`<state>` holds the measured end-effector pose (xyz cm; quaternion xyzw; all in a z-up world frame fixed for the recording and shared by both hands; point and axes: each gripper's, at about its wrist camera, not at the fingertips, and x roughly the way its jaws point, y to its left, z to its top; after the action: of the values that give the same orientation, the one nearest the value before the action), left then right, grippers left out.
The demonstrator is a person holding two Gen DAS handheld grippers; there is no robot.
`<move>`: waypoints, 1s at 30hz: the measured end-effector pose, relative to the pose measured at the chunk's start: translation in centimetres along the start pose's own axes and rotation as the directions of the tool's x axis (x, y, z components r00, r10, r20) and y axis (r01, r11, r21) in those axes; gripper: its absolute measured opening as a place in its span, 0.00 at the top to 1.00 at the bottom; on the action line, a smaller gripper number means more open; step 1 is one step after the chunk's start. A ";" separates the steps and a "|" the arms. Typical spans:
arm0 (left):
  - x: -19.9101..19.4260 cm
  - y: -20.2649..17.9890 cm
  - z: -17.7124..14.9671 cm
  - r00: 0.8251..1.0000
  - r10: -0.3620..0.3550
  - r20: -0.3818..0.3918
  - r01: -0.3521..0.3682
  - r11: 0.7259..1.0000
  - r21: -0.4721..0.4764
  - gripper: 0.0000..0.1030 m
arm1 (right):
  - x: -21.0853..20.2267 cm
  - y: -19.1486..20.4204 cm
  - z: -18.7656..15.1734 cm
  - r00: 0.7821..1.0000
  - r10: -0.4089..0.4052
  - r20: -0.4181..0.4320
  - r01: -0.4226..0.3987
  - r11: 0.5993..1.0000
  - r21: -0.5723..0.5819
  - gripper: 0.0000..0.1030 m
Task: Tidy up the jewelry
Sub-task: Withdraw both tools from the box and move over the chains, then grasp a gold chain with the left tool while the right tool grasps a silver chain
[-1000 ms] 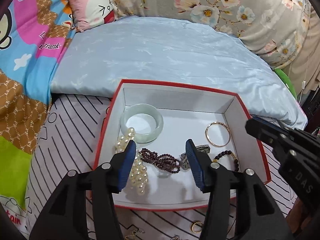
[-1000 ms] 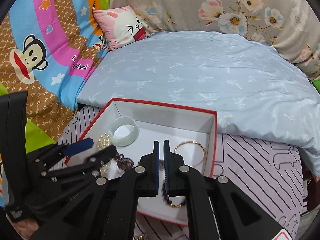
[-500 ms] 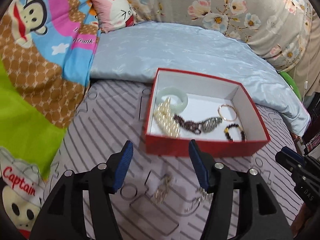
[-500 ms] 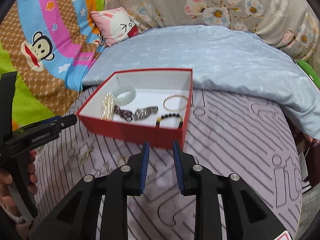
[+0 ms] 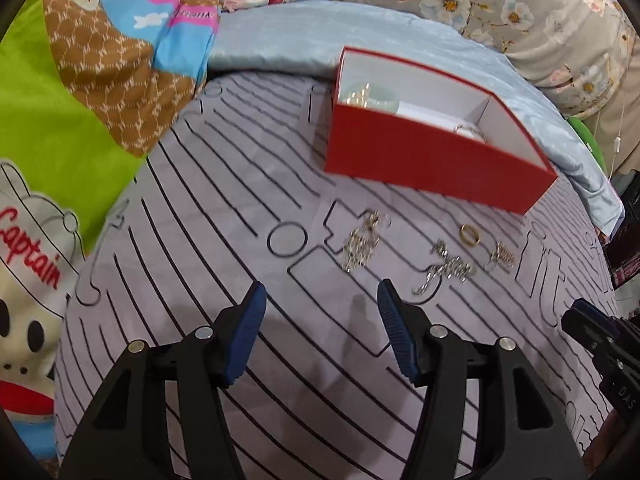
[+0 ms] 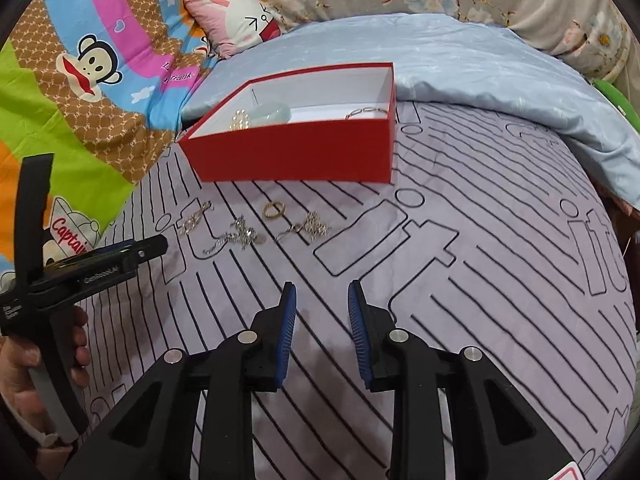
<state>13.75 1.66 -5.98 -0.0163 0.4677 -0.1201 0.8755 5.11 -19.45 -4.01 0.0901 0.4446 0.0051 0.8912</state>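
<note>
red box (image 6: 296, 156) front wall hiding jewelry inside, small loose pieces (image 6: 244, 234) indistinct

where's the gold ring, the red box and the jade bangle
gold ring (image 6: 274, 210): right wrist view, on the band, lying on the striped sheet.
red box (image 6: 296, 156): right wrist view, on its near outer wall.
jade bangle (image 5: 380, 98): left wrist view, on the rim showing above the box wall.
</note>
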 end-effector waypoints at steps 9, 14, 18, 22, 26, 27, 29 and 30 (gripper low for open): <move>1.9 -1.1 0.8 1.000 -0.002 0.014 0.002 0.999 0.034 0.47 | 0.9 0.3 0.0 1.000 0.008 -0.015 -0.008 1.000 0.005 0.72; 3.0 -2.5 1.8 1.000 0.000 0.027 -0.003 0.997 0.082 0.55 | 1.5 0.4 0.4 1.000 0.009 -0.018 -0.009 1.000 -0.001 0.72; 3.5 -3.2 2.1 0.999 -0.001 0.033 -0.002 0.994 0.106 0.65 | 2.3 0.7 1.1 1.000 0.000 -0.015 0.000 1.000 -0.021 0.63; 3.7 -3.5 2.5 1.000 -0.010 0.028 0.007 0.994 0.113 0.87 | 3.5 1.0 2.2 1.000 -0.003 -0.015 0.002 0.999 -0.036 0.63; 3.5 -3.2 2.5 0.999 -0.035 0.021 0.033 0.995 0.094 0.87 | 4.6 1.1 2.9 1.000 -0.002 -0.018 0.001 0.999 -0.047 0.63; 3.4 -3.1 2.5 0.999 -0.036 0.022 0.034 0.995 0.091 0.87 | 5.0 1.2 3.2 1.000 -0.005 -0.019 0.004 0.999 -0.052 0.63; 3.2 -3.0 2.5 0.999 -0.041 0.022 0.039 0.996 0.084 0.87 | 5.5 1.2 3.4 1.000 -0.009 -0.023 0.007 0.998 -0.058 0.63; 3.1 -2.9 2.5 0.999 -0.044 0.023 0.042 0.996 0.080 0.87 | 5.7 1.2 3.6 1.000 -0.011 -0.026 0.010 0.998 -0.059 0.63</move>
<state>16.88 -2.05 -6.74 0.0068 0.4513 -0.1572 0.8784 11.46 -18.31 -6.24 0.0614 0.4564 0.0147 0.8875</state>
